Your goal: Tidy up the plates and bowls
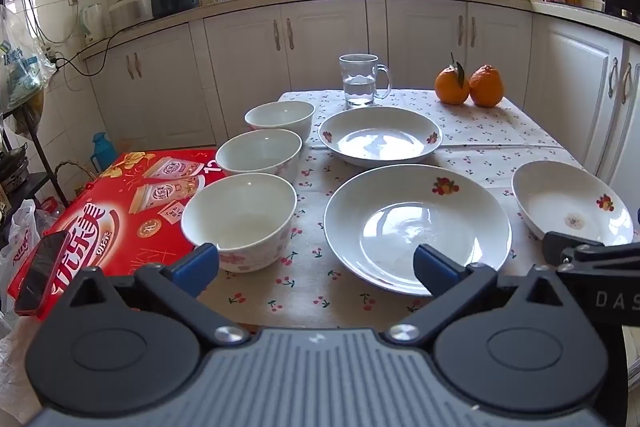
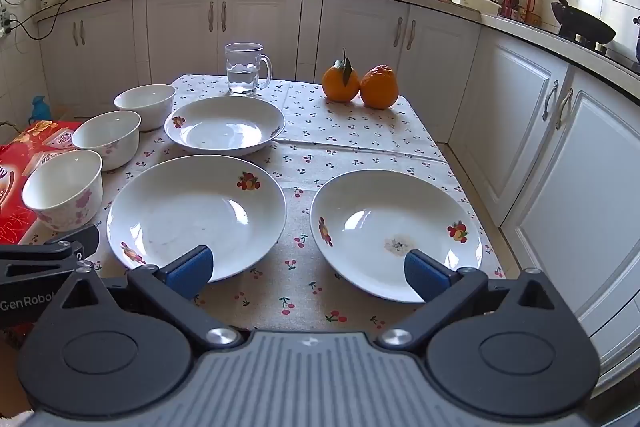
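Observation:
Three white flowered bowls stand in a row along the table's left edge: near bowl [image 1: 240, 219] [image 2: 64, 189], middle bowl [image 1: 260, 151] [image 2: 107, 138], far bowl [image 1: 280, 119] [image 2: 146, 105]. Three white plates with fruit prints lie beside them: the far plate [image 1: 380, 137] [image 2: 224, 125], the near middle plate [image 1: 416, 227] [image 2: 196, 215] and the right plate [image 1: 568, 207] [image 2: 396, 231]. My left gripper [image 1: 316, 269] hangs open above the near edge, between the near bowl and middle plate. My right gripper [image 2: 308, 273] is open over the gap between the two near plates. Neither holds anything.
A glass mug of water [image 1: 360, 79] [image 2: 244, 69] and two oranges [image 1: 468, 87] [image 2: 360, 87] stand at the table's far end. A red carton [image 1: 104, 219] with a phone [image 1: 40, 279] on it sits left of the table. Cabinets run behind and along the right.

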